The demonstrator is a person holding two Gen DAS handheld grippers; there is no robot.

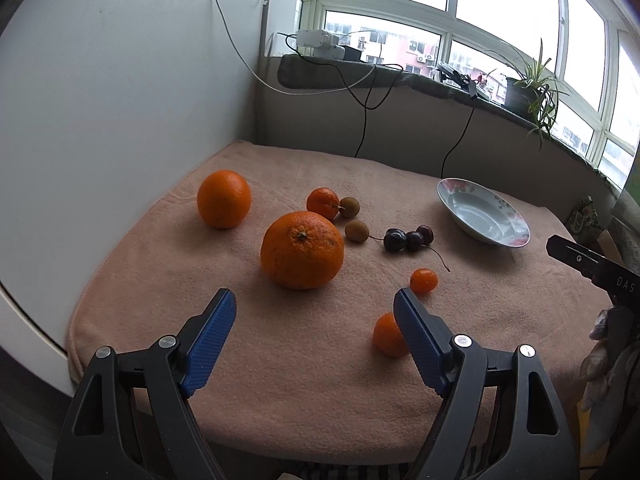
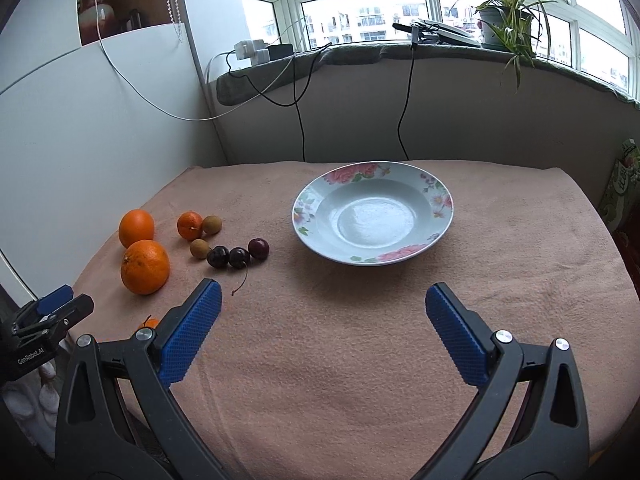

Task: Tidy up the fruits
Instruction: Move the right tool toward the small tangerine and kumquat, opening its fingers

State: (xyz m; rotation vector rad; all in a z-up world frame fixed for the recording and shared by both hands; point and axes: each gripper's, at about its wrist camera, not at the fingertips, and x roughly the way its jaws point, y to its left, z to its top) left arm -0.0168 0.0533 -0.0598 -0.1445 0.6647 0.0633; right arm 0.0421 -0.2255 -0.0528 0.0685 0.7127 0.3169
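Fruit lies scattered on a pink cloth. A big orange (image 1: 302, 255) sits just beyond my open left gripper (image 1: 315, 304), with a second orange (image 1: 224, 199) at the far left. A small mandarin (image 1: 323, 203), two brown longans (image 1: 356, 231) and three dark cherries (image 1: 408, 239) cluster in the middle. A tiny kumquat (image 1: 423, 281) and another small mandarin (image 1: 387, 335) lie by my left gripper's right finger. The empty floral plate (image 2: 440, 204) stands ahead of my open right gripper (image 2: 323, 294). The same cherries (image 2: 239, 256) and big orange (image 2: 145, 266) appear left in the right wrist view.
The pink cloth (image 2: 360, 340) covers the table. A white panel (image 1: 120, 100) walls the left side. Behind runs a windowsill with chargers (image 1: 320, 42), hanging cables (image 2: 404, 120) and a potted plant (image 2: 504, 20). A gloved hand (image 1: 604, 348) shows at the right edge.
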